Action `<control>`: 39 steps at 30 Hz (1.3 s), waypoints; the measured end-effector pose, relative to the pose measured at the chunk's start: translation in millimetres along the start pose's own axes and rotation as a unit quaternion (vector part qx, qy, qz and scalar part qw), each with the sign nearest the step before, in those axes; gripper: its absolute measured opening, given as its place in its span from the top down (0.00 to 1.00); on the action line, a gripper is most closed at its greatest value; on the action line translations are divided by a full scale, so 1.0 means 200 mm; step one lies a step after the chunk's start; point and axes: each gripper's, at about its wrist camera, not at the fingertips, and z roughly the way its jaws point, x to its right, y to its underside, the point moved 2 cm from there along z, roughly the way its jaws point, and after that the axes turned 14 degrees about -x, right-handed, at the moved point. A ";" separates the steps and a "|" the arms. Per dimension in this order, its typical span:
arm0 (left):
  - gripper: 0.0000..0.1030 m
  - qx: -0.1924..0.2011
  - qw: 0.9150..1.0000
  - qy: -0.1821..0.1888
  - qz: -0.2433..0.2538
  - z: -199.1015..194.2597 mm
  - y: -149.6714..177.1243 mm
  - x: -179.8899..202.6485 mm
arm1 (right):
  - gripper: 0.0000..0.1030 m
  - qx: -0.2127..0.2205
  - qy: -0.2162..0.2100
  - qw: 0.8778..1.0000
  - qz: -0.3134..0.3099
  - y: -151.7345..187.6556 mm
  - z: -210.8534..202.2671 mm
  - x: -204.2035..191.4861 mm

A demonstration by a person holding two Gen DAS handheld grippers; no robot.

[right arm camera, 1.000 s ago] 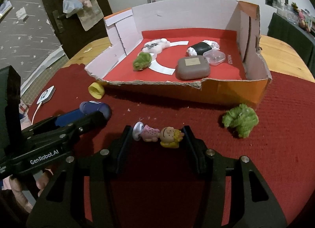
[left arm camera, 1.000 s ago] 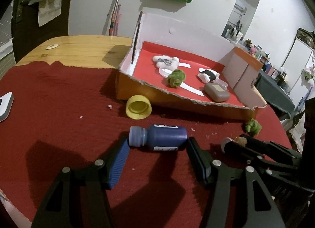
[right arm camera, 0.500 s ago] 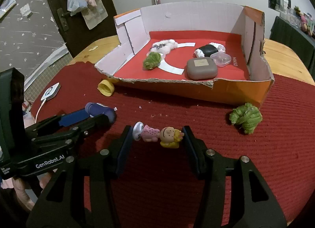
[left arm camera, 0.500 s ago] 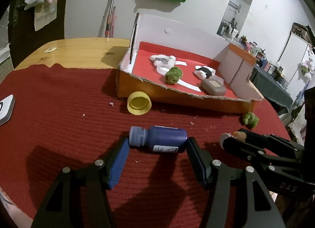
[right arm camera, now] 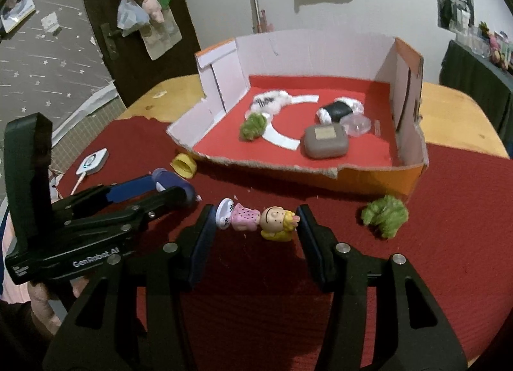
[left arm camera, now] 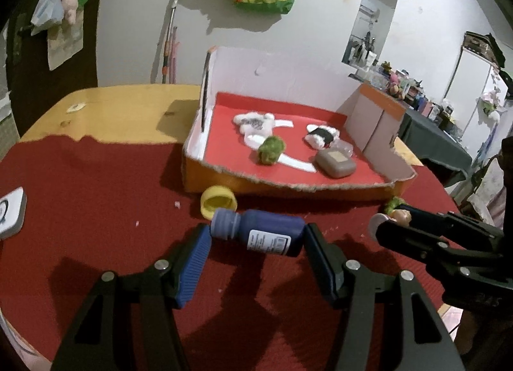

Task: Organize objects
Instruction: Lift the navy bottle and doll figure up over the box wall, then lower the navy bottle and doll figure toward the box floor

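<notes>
My left gripper (left arm camera: 256,241) is shut on a dark blue bottle (left arm camera: 259,234) with a white label. The bottle lies crosswise between the blue pads, just above the red cloth. In the right wrist view, my right gripper (right arm camera: 255,223) is shut on a small figurine (right arm camera: 256,219) with a pink dress and yellow hair, held sideways by its base and head. The two grippers are side by side; the left gripper (right arm camera: 171,189) shows at the left of the right wrist view. Beyond both stands an open cardboard box (right arm camera: 368,178) with a red floor and a torn front rim (left arm camera: 288,184).
The box holds a white plush (left arm camera: 253,121), a green pompom (left arm camera: 271,151), a grey case (left arm camera: 335,162), a black-and-white roll (right arm camera: 340,109) and a clear lid. A yellow cap (left arm camera: 218,202) and a green fuzzy ball (right arm camera: 384,215) lie on the cloth by the box. A white device (right arm camera: 93,161) lies far left.
Both grippers have come up a little from the cloth with their objects still held. The bottle now overlaps the yellow cap in the left wrist view.
</notes>
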 end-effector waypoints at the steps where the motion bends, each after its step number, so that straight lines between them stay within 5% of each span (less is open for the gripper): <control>1: 0.40 0.004 1.000 0.001 0.002 -0.01 -0.01 0.01 | 0.52 0.002 0.001 1.000 -0.002 -0.01 -0.01 0.00; 13: 0.40 0.005 0.999 0.013 0.031 -0.05 -0.23 0.04 | 0.52 0.003 0.021 1.000 -0.009 -0.18 -0.06 0.09; 28: 0.40 -0.095 0.991 0.018 0.094 0.20 -0.39 0.11 | 0.52 -0.093 0.030 0.995 -0.009 -0.33 0.17 0.25; 39: 0.40 -0.120 0.986 0.002 0.117 0.33 -0.43 0.14 | 0.52 -0.119 0.041 0.992 -0.012 -0.34 0.26 0.29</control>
